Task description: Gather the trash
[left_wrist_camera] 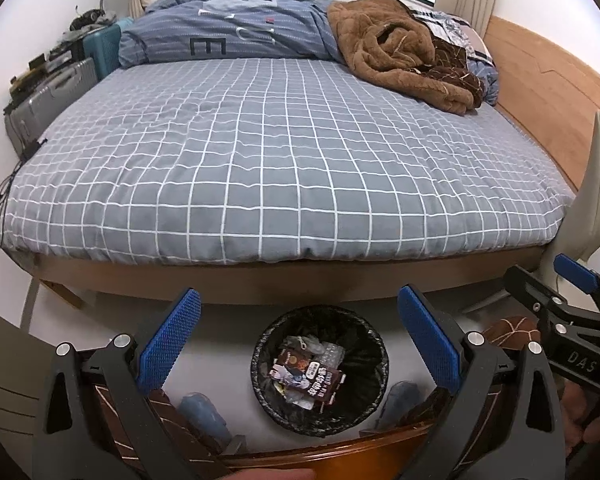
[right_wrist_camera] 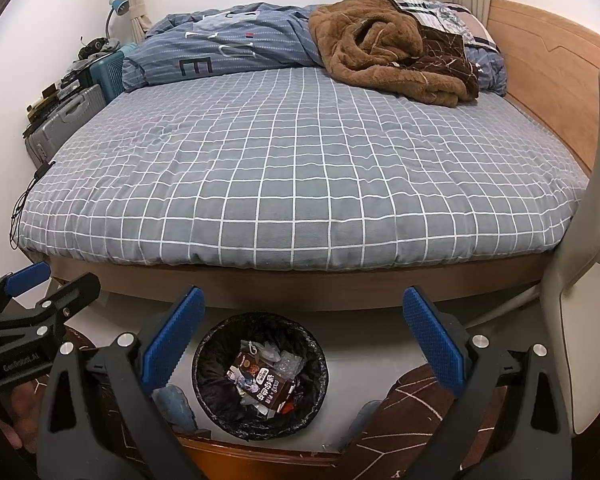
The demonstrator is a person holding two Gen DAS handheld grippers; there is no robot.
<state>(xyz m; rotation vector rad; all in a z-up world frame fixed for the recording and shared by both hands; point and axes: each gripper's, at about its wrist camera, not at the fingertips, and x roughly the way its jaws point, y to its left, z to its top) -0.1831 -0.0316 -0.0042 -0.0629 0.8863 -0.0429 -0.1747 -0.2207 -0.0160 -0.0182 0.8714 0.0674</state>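
Blue pads of the left gripper [left_wrist_camera: 299, 340] are seen spread wide apart with nothing between them; below, on the floor beside the bed [left_wrist_camera: 284, 168], stands a black-lined bin [left_wrist_camera: 320, 372] holding wrappers [left_wrist_camera: 308, 376]. From the right wrist, the right gripper [right_wrist_camera: 304, 340] is likewise held wide and empty above the bin [right_wrist_camera: 260, 376], with the wrappers [right_wrist_camera: 262, 380] inside.

A checked grey bed [left_wrist_camera: 284, 168] carries a brown blanket [left_wrist_camera: 404, 52] and blue duvet [left_wrist_camera: 228, 32].
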